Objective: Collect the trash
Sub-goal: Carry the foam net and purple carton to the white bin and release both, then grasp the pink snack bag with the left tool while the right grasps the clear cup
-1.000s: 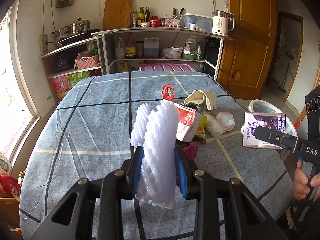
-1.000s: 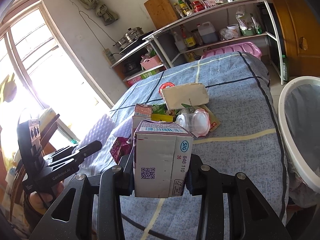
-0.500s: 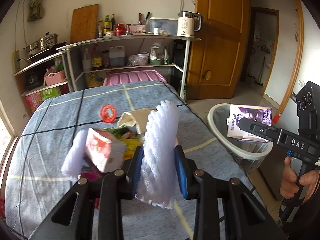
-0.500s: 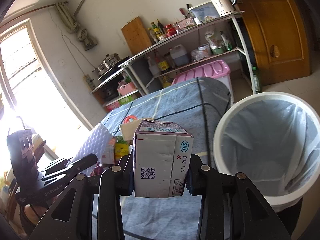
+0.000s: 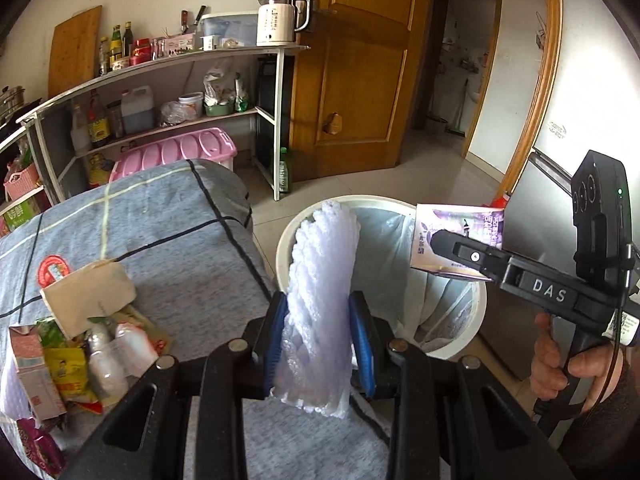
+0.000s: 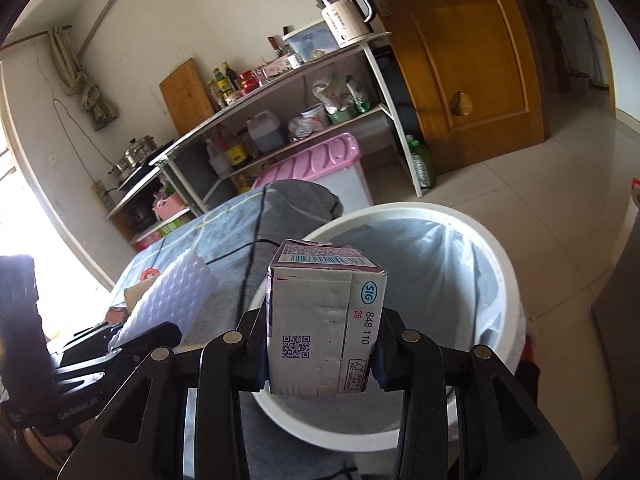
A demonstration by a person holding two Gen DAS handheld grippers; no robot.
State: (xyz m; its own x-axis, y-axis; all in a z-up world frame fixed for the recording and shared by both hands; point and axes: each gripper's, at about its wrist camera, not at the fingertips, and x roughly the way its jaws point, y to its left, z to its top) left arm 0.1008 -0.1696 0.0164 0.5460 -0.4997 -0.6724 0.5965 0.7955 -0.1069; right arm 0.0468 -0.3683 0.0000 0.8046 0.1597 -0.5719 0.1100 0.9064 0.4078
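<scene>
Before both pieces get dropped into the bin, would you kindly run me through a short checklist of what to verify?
1. Left tongs shut on the white foam net: ok.
2. Right tongs shut on the purple carton: ok.
3. White bin open, liner in place: ok.
4. Carton over the bin's opening: ok in the right wrist view.
5. Foam net over the opening: cannot tell; it lines up with the near rim by the table edge.
6. Room left in the bin: cannot tell, its bottom is hidden.
</scene>
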